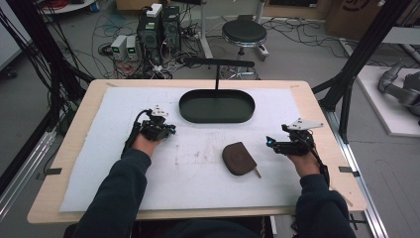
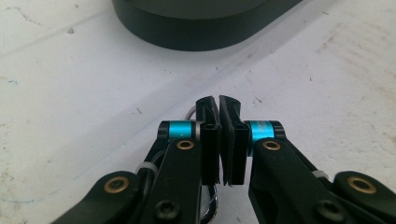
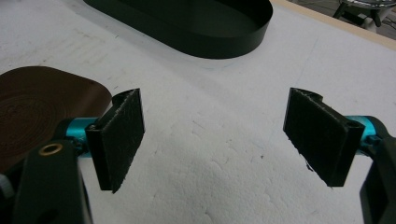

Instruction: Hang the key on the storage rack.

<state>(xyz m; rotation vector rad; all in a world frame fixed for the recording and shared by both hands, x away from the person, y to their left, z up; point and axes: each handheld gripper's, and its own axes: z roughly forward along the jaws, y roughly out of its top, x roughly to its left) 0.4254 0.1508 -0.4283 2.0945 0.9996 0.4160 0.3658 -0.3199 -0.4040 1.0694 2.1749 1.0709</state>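
Note:
A brown leather pouch [image 1: 239, 158] with a small pull tab lies on the white mat, right of centre. It also sits at the left edge of the right gripper view as the pouch [image 3: 37, 107]. My right gripper [image 1: 271, 143] rests on the mat just right of the pouch and points left. In its own view the right gripper [image 3: 219, 135] is wide open with bare mat between its pads. My left gripper [image 1: 170, 130] sits on the mat at the left. Up close the left gripper [image 2: 218, 105] has its pads pressed together with nothing visible between them.
A black oval tray [image 1: 216, 117] stands at the back centre of the mat [image 1: 124, 163], with a thin black post rising from it. The tray wall [image 2: 201, 32] is just ahead of the left gripper. The tray [image 3: 224, 42] lies beyond the right gripper.

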